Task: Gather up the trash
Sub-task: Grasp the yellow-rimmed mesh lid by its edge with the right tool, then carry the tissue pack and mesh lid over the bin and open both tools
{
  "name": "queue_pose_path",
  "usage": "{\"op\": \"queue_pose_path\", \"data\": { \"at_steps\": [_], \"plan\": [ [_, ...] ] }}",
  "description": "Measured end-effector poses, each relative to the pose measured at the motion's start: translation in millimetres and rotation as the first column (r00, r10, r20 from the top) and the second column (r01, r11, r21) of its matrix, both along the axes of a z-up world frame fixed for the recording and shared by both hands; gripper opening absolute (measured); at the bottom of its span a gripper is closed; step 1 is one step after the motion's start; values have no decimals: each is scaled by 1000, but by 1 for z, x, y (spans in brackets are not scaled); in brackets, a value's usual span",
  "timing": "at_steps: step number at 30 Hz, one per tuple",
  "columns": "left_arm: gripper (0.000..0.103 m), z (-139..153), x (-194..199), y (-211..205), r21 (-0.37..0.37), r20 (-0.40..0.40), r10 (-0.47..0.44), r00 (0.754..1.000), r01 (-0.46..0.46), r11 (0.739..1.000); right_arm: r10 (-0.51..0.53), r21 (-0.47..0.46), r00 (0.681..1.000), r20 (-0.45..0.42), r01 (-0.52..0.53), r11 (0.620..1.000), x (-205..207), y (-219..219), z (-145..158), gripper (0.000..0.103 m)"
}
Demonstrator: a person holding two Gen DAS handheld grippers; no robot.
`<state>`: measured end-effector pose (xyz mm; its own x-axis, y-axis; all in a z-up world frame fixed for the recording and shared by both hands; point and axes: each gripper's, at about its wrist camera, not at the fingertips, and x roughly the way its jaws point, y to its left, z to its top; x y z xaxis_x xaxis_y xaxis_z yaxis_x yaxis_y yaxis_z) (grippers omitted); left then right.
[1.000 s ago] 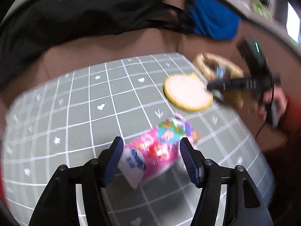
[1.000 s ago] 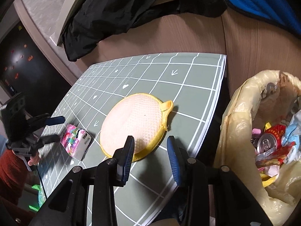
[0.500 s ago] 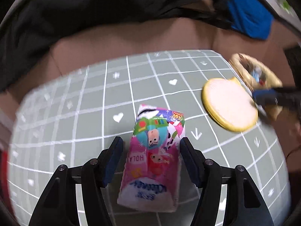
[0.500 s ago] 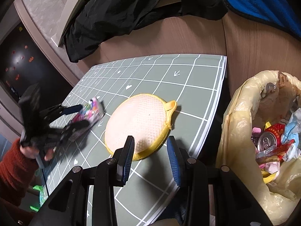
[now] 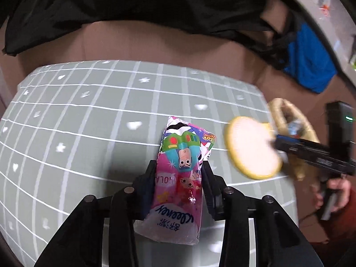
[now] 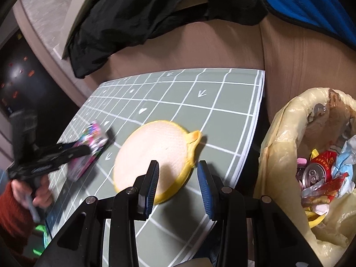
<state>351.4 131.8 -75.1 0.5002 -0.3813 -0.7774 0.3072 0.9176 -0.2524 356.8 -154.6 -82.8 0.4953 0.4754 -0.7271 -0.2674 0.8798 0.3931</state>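
My left gripper (image 5: 179,173) is shut on a pink cartoon-printed Kleenex tissue pack (image 5: 180,178) and holds it above the grey grid mat (image 5: 89,120). The same pack (image 6: 89,153) shows blurred at the left of the right wrist view. My right gripper (image 6: 179,178) is open and empty over the near edge of a round yellow-rimmed pad (image 6: 155,153), which also shows in the left wrist view (image 5: 251,149). A trash bag (image 6: 287,138) with a can and wrappers stands at the right, off the mat.
A black jacket (image 6: 142,15) and a blue cloth (image 6: 311,4) hang over the brown wall behind the mat. The mat's right edge (image 6: 255,120) ends next to the trash bag. The right gripper's body (image 5: 316,155) shows at the right of the left wrist view.
My left gripper has closed on the tissue pack and lifted it off the mat, moving toward the pad. My right gripper has stayed open over the pad.
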Motion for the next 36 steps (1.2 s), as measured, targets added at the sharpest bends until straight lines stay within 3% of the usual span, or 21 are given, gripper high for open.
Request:
{"op": "queue_pose_path", "data": {
  "at_steps": [6, 12, 15, 17, 20, 22, 25, 28, 32, 36],
  "plan": [
    [37, -9, -9, -37, -67, -83, -106, 991, 100, 993, -12, 43, 1000, -17, 12, 999, 18, 0, -4, 35],
    [36, -11, -12, -46, -66, -64, -106, 992, 101, 993, 24, 179, 998, -59, -13, 984, 27, 3, 0, 36],
    [36, -12, -10, -42, -78, -65, -107, 992, 102, 992, 97, 322, 995, -25, -83, 943, 21, 3, 15, 36],
    [36, -12, -11, -37, -93, -68, -104, 992, 97, 991, 139, 367, 990, -5, -127, 921, 16, 9, 25, 35],
    [36, -13, -12, -30, -109, -66, -86, 994, 78, 991, 186, 254, 983, 8, -182, 950, 15, 34, 34, 32],
    [36, -12, -13, -25, -119, -65, -70, 995, 62, 991, 191, 161, 982, -3, -188, 969, 16, 48, 31, 14],
    [36, -5, -17, -19, -115, -42, -27, 999, 22, 993, 180, 89, 983, 19, -181, 979, 13, 57, 34, 14],
    [36, 18, -25, -16, -66, 54, 31, 998, -27, 997, 167, 63, 983, 83, -172, 983, 7, 57, 52, 14],
    [36, 59, -36, -12, -9, 206, 161, 965, -163, 987, 155, 5, 969, 192, -159, 987, -7, 55, 87, 14],
    [36, 103, -50, -19, 5, 358, 266, 895, -286, 958, 164, -71, 938, 306, -149, 986, -26, 49, 122, 14]
  ]
}}
